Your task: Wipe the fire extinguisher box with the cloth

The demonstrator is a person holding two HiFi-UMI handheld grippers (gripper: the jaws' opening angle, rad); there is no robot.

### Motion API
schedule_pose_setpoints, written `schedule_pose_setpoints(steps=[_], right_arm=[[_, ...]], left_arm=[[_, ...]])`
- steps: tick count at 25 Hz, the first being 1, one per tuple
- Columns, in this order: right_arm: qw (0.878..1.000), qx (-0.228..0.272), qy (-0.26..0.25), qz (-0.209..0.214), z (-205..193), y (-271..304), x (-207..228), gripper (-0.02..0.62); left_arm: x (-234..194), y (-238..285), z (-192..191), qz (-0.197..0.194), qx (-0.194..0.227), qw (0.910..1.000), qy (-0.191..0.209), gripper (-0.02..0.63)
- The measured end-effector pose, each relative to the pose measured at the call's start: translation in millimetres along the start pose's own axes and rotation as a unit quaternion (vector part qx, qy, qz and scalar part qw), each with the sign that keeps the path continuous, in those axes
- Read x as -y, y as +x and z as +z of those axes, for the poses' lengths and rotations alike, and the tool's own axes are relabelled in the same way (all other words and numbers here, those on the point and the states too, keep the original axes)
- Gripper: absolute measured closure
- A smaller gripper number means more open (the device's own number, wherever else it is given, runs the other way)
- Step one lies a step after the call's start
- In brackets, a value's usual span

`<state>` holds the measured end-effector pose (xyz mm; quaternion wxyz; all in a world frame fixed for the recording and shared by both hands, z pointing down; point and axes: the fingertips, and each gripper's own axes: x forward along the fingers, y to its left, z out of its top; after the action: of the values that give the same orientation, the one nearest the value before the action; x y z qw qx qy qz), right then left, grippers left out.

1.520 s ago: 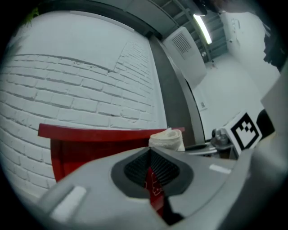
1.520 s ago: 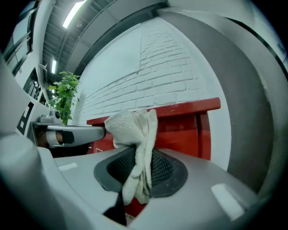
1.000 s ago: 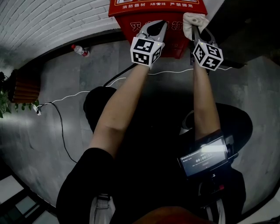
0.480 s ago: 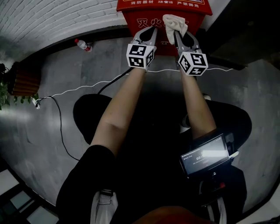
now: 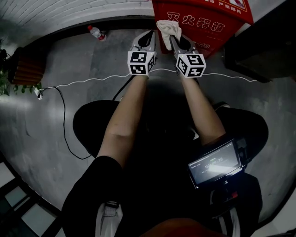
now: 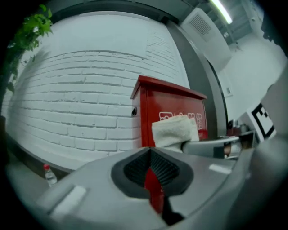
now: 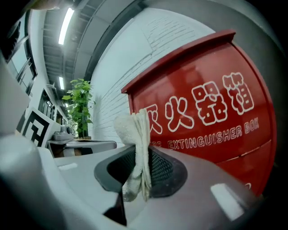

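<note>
Because my right gripper (image 7: pixel 140 173) pinches the white cloth (image 7: pixel 134 130) with its end poking out ahead, I reckon it's ready to meet the red fire extinguisher box (image 7: pixel 207 112) just beyond. My left gripper (image 6: pixel 150 167), pressed together and empty, hangs alongside.

Red fire extinguisher box (image 5: pixel 200 11) with white lettering; off-white cloth (image 5: pixel 167 28); white brick wall (image 6: pixel 81 103)

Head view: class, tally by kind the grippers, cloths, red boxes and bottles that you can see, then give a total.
grippers: 2 (left gripper, right gripper)
cloth: 1
fire extinguisher box: 1
bottle: 1
total: 5
</note>
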<state>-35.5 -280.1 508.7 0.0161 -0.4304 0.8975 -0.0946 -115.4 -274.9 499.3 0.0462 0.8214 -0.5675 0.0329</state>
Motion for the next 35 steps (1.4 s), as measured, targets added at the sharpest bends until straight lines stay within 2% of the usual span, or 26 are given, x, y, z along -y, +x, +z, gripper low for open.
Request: schedule_pose_setpoints(steps=[4,7,11,16,22,26,35], right_arm=[[1.000,-0.016,0.023,-0.002,-22.4,20.3,-4.2,0.511],[0.999,-0.018,0.033,-0.014,-29.7,29.6,0.6,0.511],[0.999,-0.015,0.039,-0.028,-30.6,34.7,13.0,0.511],[0.999,-0.013,0.013,-0.027,-26.7,33.7,16.9,0.511],[0.999,-0.008,0.008,-0.051,-23.9,18.6,36.1,0.511],[0.998,-0.005,0.012,-0.068,-20.5,5.6,53.0,0.511],[0.993,0.002,0.021,-0.114,-13.7,-31.7,99.4,0.511]], left_arm=[[0.8,4.6,-17.9,-0.007,-0.014,0.9989,0.045,0.603],[12.8,8.7,-22.7,-0.019,-0.016,0.9982,0.055,0.603],[23.5,16.3,-26.6,-0.032,-0.016,0.9979,0.054,0.603],[22.3,22.0,-30.5,-0.029,-0.021,0.9979,0.054,0.603],[33.1,29.5,-35.5,-0.035,-0.023,0.9978,0.050,0.603],[50.2,36.5,-34.3,-0.051,-0.022,0.9976,0.041,0.603],[90.8,55.4,-34.1,-0.081,-0.019,0.9953,0.050,0.603]])
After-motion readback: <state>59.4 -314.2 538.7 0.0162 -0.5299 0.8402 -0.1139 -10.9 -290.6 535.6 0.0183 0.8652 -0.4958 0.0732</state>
